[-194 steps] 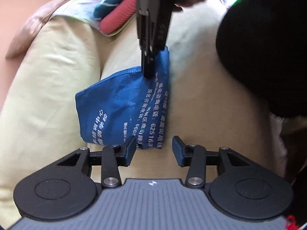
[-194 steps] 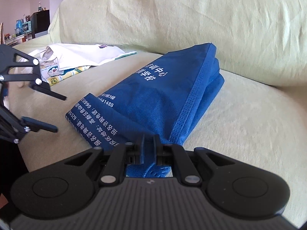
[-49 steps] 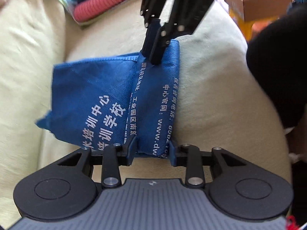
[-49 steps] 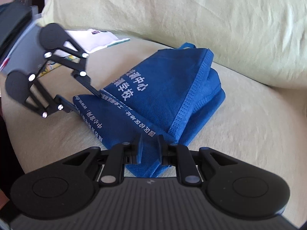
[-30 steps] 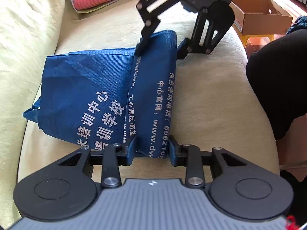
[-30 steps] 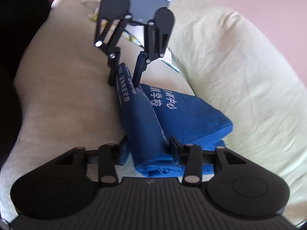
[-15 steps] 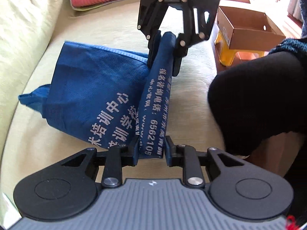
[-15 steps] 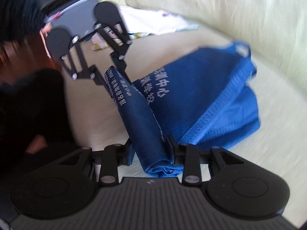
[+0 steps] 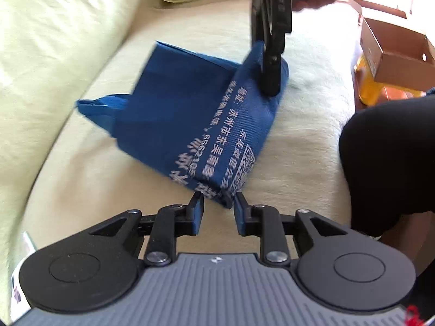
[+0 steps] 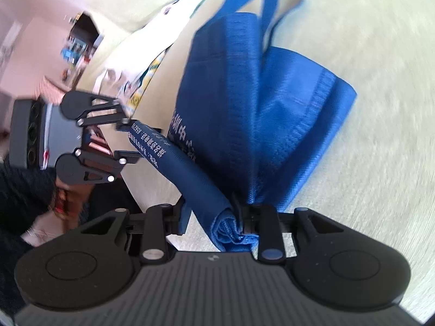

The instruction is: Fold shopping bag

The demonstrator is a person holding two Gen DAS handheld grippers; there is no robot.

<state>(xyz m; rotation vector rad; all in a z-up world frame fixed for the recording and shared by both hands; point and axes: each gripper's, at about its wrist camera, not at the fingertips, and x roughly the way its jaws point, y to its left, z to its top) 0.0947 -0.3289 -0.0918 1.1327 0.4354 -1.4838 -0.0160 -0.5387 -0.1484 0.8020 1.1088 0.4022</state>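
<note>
Left wrist view: blue shopping bag (image 9: 190, 114) on the pale green sofa seat (image 9: 81, 179), lifted more than half a second ago. Left gripper (image 9: 216, 212) closing, pads flanking the near folded end, contact unclear. Right gripper (image 9: 270, 81) pinches the far end.

Right wrist view: camera has rolled; right gripper (image 10: 210, 220) closing, gripping the bag's (image 10: 258, 114) rolled fold. Left gripper (image 10: 130, 142) brackets the opposite end.
</note>
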